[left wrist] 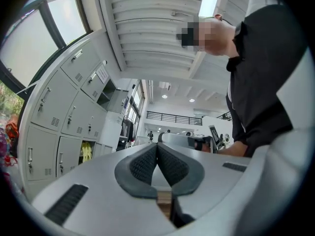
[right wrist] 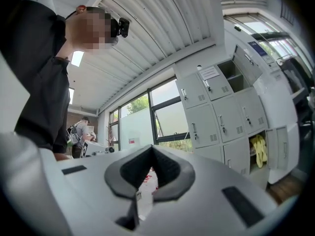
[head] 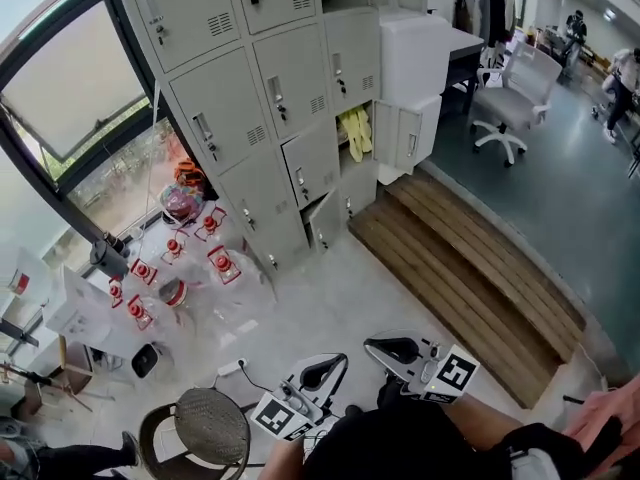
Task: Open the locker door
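Observation:
A bank of grey lockers [head: 250, 98] fills the upper left of the head view. One locker stands open with yellow items [head: 355, 133] inside, its door [head: 405, 138] swung out to the right. A low door [head: 325, 223] near the floor is ajar. My left gripper [head: 322, 371] and right gripper [head: 395, 349] are held low by the person's body, well short of the lockers. In the left gripper view the left gripper [left wrist: 157, 145] is shut on nothing. The right gripper [right wrist: 151, 147] is likewise shut and empty, with the lockers [right wrist: 221, 112] beyond it.
A wooden step platform [head: 470, 278] runs along the right of the lockers. Red items [head: 170, 258] lie on the floor by the window. A round stool [head: 212, 426] stands near my feet. An office chair [head: 510, 103] and people [head: 620, 88] are at the far right.

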